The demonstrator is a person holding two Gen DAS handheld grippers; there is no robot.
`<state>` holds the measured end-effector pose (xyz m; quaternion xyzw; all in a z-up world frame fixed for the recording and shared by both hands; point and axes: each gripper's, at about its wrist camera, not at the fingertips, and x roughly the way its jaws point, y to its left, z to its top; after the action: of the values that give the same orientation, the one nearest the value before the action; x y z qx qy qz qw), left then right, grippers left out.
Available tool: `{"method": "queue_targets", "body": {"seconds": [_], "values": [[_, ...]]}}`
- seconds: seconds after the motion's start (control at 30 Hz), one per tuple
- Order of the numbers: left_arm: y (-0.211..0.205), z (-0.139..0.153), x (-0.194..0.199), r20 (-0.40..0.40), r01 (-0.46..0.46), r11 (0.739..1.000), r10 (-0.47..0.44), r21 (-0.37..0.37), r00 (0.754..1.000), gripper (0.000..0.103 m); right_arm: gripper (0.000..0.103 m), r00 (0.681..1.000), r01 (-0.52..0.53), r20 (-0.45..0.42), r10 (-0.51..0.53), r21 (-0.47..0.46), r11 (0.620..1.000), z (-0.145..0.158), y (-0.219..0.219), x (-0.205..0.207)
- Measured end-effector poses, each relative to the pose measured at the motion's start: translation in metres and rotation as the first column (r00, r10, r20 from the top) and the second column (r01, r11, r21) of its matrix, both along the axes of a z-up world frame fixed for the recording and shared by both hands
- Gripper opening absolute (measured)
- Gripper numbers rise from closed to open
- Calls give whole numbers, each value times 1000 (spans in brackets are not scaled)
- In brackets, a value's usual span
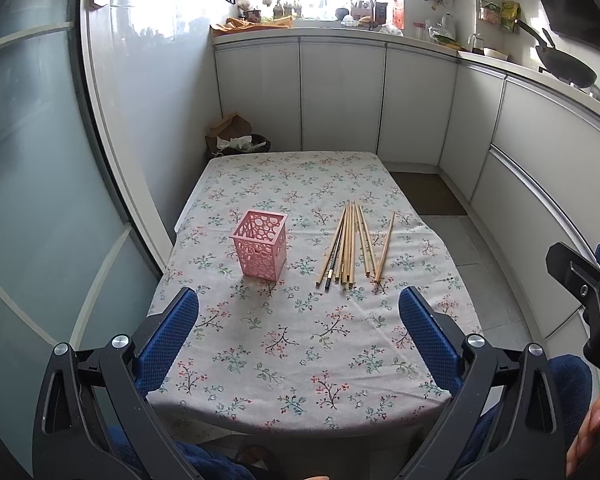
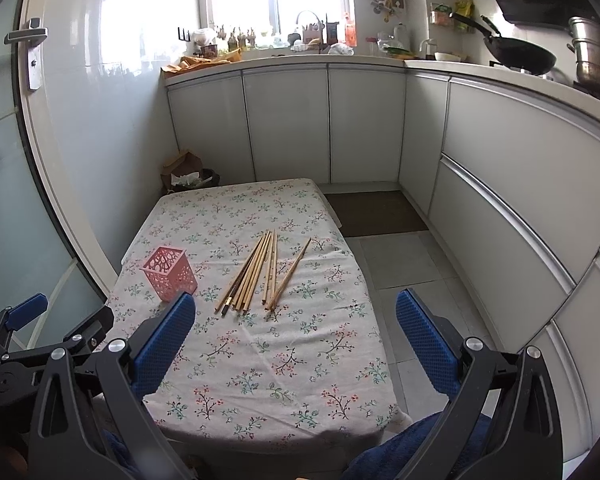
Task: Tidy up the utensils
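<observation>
The long pale wooden chopsticks (image 1: 350, 246) lie flat in a loose bundle on the table, a little right of the centre of the left wrist view, with a dark one among them and one pair (image 1: 384, 250) lying slightly apart on the right side. To the left of them, near but not touching, stands the pink square plastic holder with round cut-out holes (image 1: 261, 249), upright, and nothing shows above its rim. Both rest on the table covered with a grey floral cloth (image 1: 300, 360).

The left gripper (image 1: 299, 334) hangs over the near edge of the table with its blue padded fingers (image 1: 168, 336) wide apart and nothing between them. The right gripper (image 2: 296, 336) is the same, wide open and holding nothing.

It seems the task is at the very beginning: no chopstick is picked yet. The next move probably calls for one gripper to go forward and down to the bundle, and to close on thin sticks lying flat, which may roll or slip away.
</observation>
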<state>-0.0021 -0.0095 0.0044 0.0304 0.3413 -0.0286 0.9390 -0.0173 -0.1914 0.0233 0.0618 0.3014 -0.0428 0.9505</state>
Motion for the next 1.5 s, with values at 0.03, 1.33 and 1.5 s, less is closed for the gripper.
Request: {"method": "queue_targets", "body": {"seconds": [0.03,1.33,1.5], "values": [[6,0,1,-2,1,1000,-1,-2,1000,96,98,1000,-1,0,1,0,1000,-1,0,-1],[3,-4,6,-3,-2,1000,2,-10,1000,96,98,999,-31,-15,31,-16,999,-8,5,3],[0,-4,4,-1,2,1000,-2,-6,1000,96,98,999,-30,-14,30,-17,999,-7,6,3]]}}
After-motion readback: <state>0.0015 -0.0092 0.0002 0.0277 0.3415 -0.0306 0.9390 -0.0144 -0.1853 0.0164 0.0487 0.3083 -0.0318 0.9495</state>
